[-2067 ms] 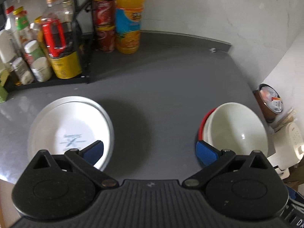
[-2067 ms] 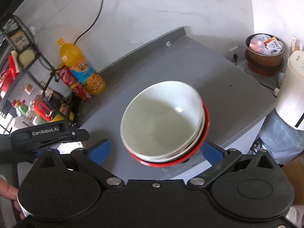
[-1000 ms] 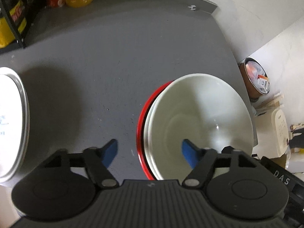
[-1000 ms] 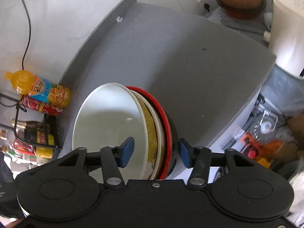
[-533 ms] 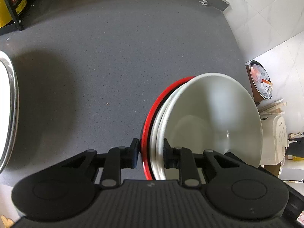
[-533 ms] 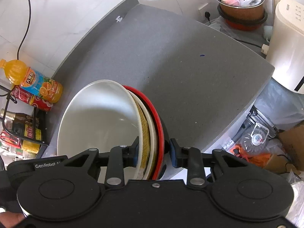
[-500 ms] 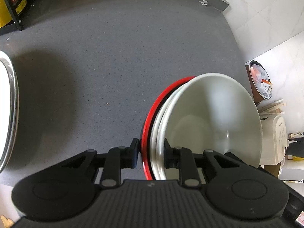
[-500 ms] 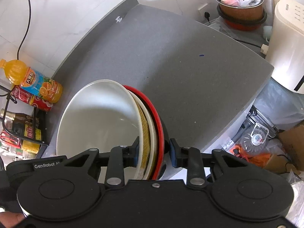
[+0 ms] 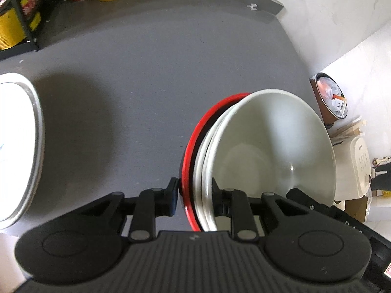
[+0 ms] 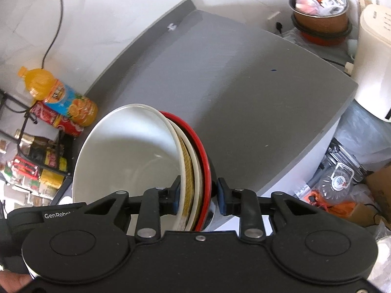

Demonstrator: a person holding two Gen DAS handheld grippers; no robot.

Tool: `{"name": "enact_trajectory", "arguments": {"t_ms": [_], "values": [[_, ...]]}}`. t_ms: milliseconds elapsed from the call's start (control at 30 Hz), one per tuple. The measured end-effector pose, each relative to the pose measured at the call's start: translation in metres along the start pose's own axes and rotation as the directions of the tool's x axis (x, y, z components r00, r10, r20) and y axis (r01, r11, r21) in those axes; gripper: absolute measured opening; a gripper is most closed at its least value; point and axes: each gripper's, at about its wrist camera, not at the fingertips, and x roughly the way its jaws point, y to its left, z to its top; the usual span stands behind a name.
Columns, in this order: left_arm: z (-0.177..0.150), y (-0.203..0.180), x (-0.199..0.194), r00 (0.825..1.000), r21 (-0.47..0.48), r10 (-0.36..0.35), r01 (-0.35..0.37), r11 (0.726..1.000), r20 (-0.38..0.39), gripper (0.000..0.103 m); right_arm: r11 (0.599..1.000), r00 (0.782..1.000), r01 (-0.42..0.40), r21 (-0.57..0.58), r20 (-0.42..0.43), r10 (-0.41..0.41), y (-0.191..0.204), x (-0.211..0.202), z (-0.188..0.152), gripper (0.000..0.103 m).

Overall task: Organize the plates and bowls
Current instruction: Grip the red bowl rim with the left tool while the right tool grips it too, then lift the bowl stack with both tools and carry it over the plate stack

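Note:
A nested stack of bowls (image 9: 268,151) has a white bowl on top, another white one under it and a red-rimmed black bowl at the bottom. My left gripper (image 9: 194,193) is shut on the stack's left rim, one finger outside the red rim and one inside the top bowl. In the right wrist view the same stack of bowls (image 10: 127,156) fills the middle. My right gripper (image 10: 199,195) is shut on its right rim, pinching all the layers. A white plate (image 9: 14,146) lies on the grey counter (image 9: 158,73) at the far left.
An orange juice bottle (image 10: 61,97), red cans (image 10: 58,122) and a black rack of jars (image 10: 31,161) stand at the counter's back left. Past the counter's right edge are a brown pot of rubbish (image 10: 320,7), a cream appliance (image 10: 374,73) and floor clutter.
Both grippers closed from open onto opposite rims of the bowl stack. Since half a second ago the stack has shifted slightly in both views, with the grips unchanged.

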Motion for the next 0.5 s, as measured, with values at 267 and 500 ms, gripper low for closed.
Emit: {"name": "enact_trajectory", "arguments": {"t_ms": [267,500], "values": [[-0.003,0.019,-0.027,0.999,-0.017,0.006,-0.005,1.000,0.044,0.023,0.998,0.998,-0.059,-0.015,0.028,0.060,0.026,-0.016,-0.015,0.027],[-0.009,0.042,-0.058,0.997,-0.028,0.024,-0.022,0.999,0.080,0.024,0.993,0.993,-0.118,-0.020,0.027,0.119,0.048,-0.025,-0.024,0.027]]}}
